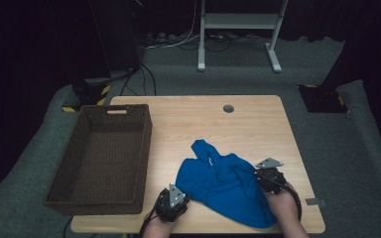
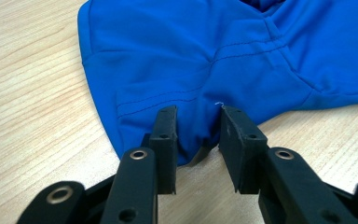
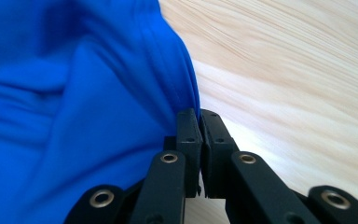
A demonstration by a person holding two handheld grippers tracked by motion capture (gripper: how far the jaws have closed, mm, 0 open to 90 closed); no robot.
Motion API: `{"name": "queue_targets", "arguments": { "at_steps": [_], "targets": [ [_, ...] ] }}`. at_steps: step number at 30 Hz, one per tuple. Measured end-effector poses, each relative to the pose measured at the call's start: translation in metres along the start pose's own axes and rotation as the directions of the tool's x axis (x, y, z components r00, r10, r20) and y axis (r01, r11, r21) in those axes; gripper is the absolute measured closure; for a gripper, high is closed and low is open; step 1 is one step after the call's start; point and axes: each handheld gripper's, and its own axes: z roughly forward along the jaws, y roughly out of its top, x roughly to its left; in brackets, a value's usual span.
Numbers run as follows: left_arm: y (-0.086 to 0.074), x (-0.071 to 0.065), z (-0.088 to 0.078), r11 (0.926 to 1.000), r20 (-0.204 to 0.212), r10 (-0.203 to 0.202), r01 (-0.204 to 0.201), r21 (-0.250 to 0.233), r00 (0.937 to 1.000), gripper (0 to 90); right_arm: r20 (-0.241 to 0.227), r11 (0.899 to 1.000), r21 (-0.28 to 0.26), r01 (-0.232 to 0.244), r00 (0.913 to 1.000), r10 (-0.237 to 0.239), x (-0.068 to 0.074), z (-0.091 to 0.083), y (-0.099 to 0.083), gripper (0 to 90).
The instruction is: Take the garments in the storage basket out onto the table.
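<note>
Item: crumpled blue stretch-knit garment [image 1: 223,186] on near right of pale wooden table [image 1: 258,119]; right gripper [image 3: 199,113] clenched on a thin edge fold, left gripper [image 2: 198,112] straddling the hem unclamped; risk: fabric slipping free on lifting.

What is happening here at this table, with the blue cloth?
A person works on a blue cloth lying on the table with a claw in each hand. The right claw is shut on the cloth's edge. The left claw stands open, with a fold of cloth between its jaws. A brown basket sits at the left.
</note>
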Motion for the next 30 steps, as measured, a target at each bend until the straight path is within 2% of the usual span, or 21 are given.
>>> {"name": "queue_targets", "arguments": {
  "at_steps": [6, 11, 15, 18, 23, 30],
  "targets": [
    [0.0, 0.0, 0.0, 1.0, 0.0, -0.004, 0.004, 0.0, 1.0, 68.9, 0.06, 0.996, 0.013, -0.086, 0.9946, 0.085, -0.04, -0.019, -0.04, 87.2],
    [0.0, 0.001, 0.0, 1.0, -0.006, -0.005, 0.005, 0.001, 1.0, 70.6, 0.094, 0.991, 0.001, -0.134, 0.9866, 0.133, -0.059, -0.04, -0.076, 87.2],
    [0.002, 0.002, 0.002, 0.9999, -0.018, -0.014, 0.014, 0.001, 0.9997, 70.9, 0.105, 0.988, -0.024, -0.156, 0.9819, 0.157, -0.062, -0.056, -0.1, 87.2],
    [0.005, 0.001, 0.004, 0.9998, -0.03, -0.009, 0.01, 0.015, 0.9995, 71.6, 0.105, 0.985, -0.037, -0.168, 0.9797, 0.171, -0.061, -0.063, -0.11, 87.2],
    [0.018, 0.007, 0.014, 0.9985, -0.026, -0.016, 0.018, 0.052, 0.9995, 72.4, 0.11, 0.985, -0.065, -0.16, 0.9799, 0.166, -0.056, -0.066, -0.116, 87.1],
    [0.037, 0.021, 0.039, 0.9974, -0.048, -0.058, 0.06, 0.041, 0.9972, 71.9, 0.08, 0.981, -0.092, -0.173, 0.9803, 0.18, -0.055, -0.068, -0.121, 86.0]
  ]
}}
